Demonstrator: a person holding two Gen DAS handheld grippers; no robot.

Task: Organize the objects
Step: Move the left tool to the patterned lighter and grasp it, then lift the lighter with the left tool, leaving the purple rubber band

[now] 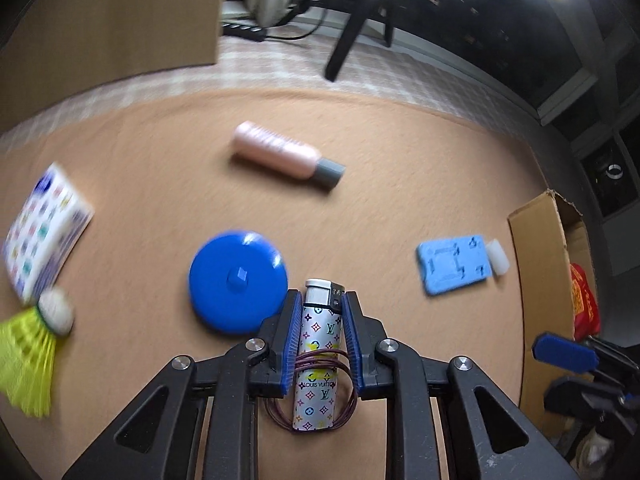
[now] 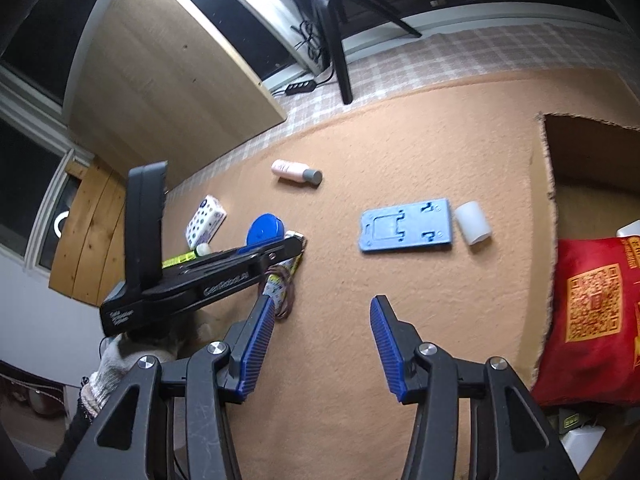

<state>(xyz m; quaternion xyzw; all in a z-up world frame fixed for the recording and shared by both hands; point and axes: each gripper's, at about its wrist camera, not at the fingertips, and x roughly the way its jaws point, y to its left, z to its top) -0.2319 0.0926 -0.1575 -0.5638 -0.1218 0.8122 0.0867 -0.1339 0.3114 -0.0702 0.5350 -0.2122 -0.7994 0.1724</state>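
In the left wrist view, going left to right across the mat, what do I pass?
Yellow shuttlecock → patterned tissue pack → blue round case → lighter gripped in the left tongs → blue flat pack → white cap → cardboard box. The pink bottle lies farther back.

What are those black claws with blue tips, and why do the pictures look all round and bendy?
They are grabbing tools that a person holds, one in each hand. A wide-eyed camera on each tool bends the view. One picture looks along the left gripper, whose blue pads are squeezing a patterned lighter with a hair tie looped around it. The other looks along the right gripper, open and holding nothing. On the tan carpet lie a pink bottle, a blue round disc, a blue flat piece, a shuttlecock and a cardboard box.
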